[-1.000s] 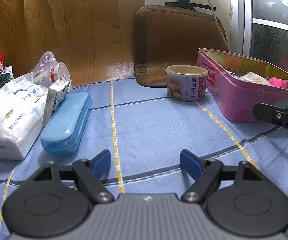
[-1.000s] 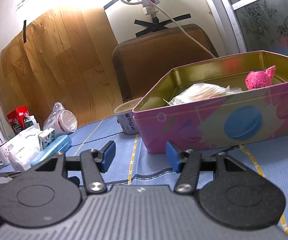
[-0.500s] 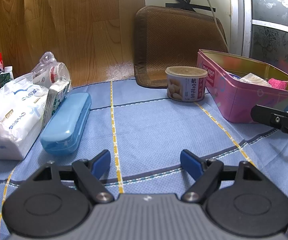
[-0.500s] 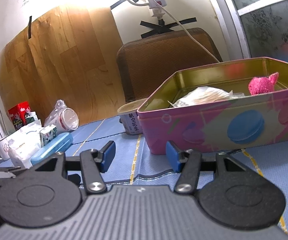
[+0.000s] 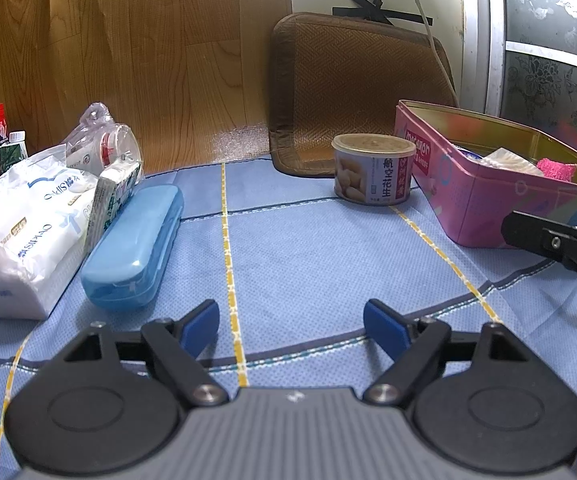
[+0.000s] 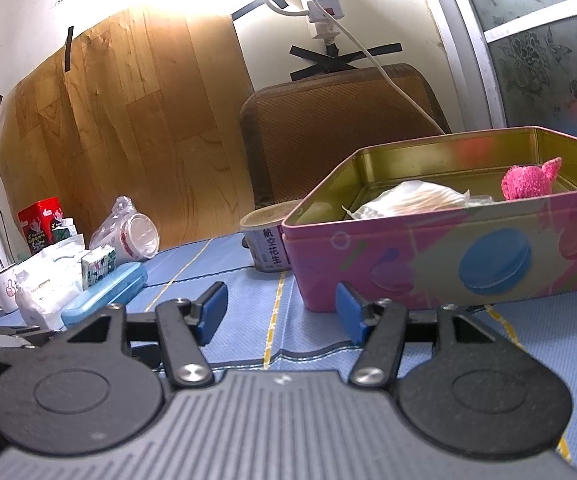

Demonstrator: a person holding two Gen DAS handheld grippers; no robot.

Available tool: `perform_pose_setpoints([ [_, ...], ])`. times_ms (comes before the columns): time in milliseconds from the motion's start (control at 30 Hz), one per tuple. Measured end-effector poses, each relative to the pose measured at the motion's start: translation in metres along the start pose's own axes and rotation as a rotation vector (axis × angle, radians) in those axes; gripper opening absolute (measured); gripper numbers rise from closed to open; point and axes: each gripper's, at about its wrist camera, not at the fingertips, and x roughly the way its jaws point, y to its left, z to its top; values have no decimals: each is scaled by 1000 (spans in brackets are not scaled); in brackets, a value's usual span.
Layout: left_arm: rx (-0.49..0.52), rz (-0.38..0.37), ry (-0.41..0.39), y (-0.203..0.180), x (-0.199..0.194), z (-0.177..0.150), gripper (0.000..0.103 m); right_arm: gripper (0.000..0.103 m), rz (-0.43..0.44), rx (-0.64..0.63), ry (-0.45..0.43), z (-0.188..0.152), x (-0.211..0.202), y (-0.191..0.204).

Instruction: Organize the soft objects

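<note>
Both grippers hover low over the blue table (image 5: 308,248), jaws opening with nothing between them: the left gripper (image 5: 291,326) faces bare cloth, the right gripper (image 6: 280,312) the pink tin (image 6: 448,264). In the tin lie a pink toy (image 6: 528,182) and a white packet (image 6: 412,198).

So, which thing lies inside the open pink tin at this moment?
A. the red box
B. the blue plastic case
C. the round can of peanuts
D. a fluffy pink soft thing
D: a fluffy pink soft thing sits in the pink tin next to a crumpled white packet, while the blue plastic case and the round can stand outside on the blue cloth.
</note>
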Motion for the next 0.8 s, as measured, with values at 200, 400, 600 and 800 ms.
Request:
perform_pose_setpoints([
  [200,-29,-19,-2,7,-2,1,82,63,-2,-9,11,0,1,2],
  [400,-84,75,-97,55,-24,-6,82,63,45,-123,68,1,11,23],
  [600,-308,140,-208,118,-48,-21,89,63,236,-211,107,29,53,86],
  [800,-334,146,-280,118,-51,-23,89,63,395,-109,262,59,147,152],
])
